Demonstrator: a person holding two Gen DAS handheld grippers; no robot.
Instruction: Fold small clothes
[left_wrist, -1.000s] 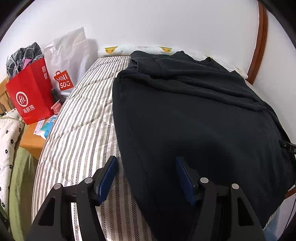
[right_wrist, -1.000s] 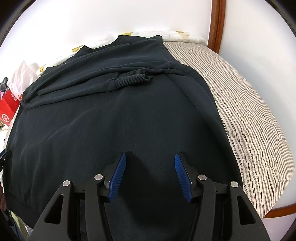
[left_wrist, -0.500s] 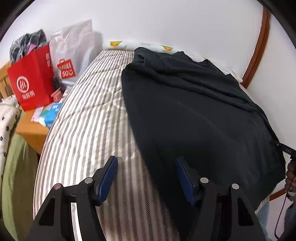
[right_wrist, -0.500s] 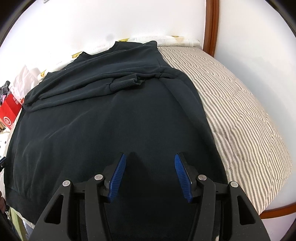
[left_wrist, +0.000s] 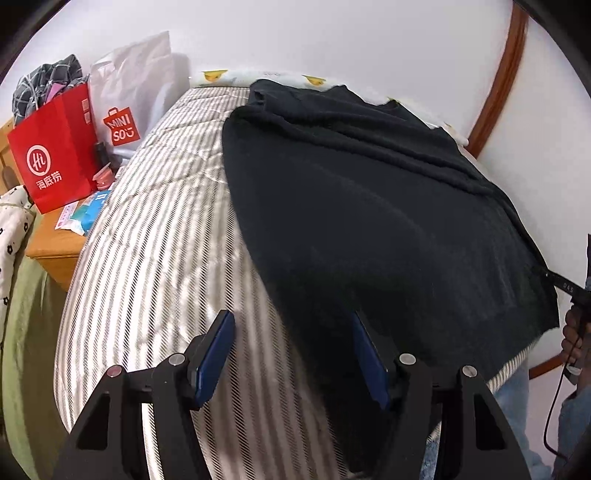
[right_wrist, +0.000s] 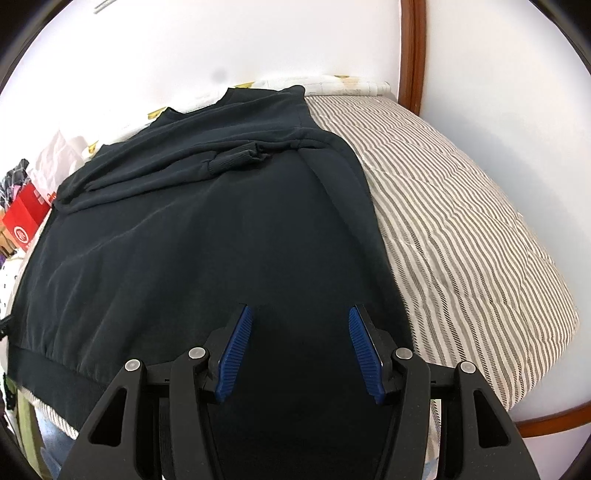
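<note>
A black sweatshirt (left_wrist: 369, 206) lies spread on a striped mattress (left_wrist: 155, 236), its sleeves folded across the upper body; it also shows in the right wrist view (right_wrist: 207, 236), with a ribbed cuff (right_wrist: 232, 160) lying on the chest. My left gripper (left_wrist: 291, 350) is open and empty, hovering above the garment's near left edge. My right gripper (right_wrist: 301, 347) is open and empty, above the lower part of the sweatshirt near its hem (right_wrist: 55, 373).
A red paper bag (left_wrist: 51, 147) and a white Miniso bag (left_wrist: 129, 110) stand on a wooden bedside table (left_wrist: 55, 254) to the left. The white wall and a wooden bed frame (right_wrist: 410, 51) lie behind. Bare striped mattress (right_wrist: 461, 236) lies right of the garment.
Both grippers have drawn back toward the near edge of the bed and stayed open. The left one has shifted left, so more bare mattress shows under it.
</note>
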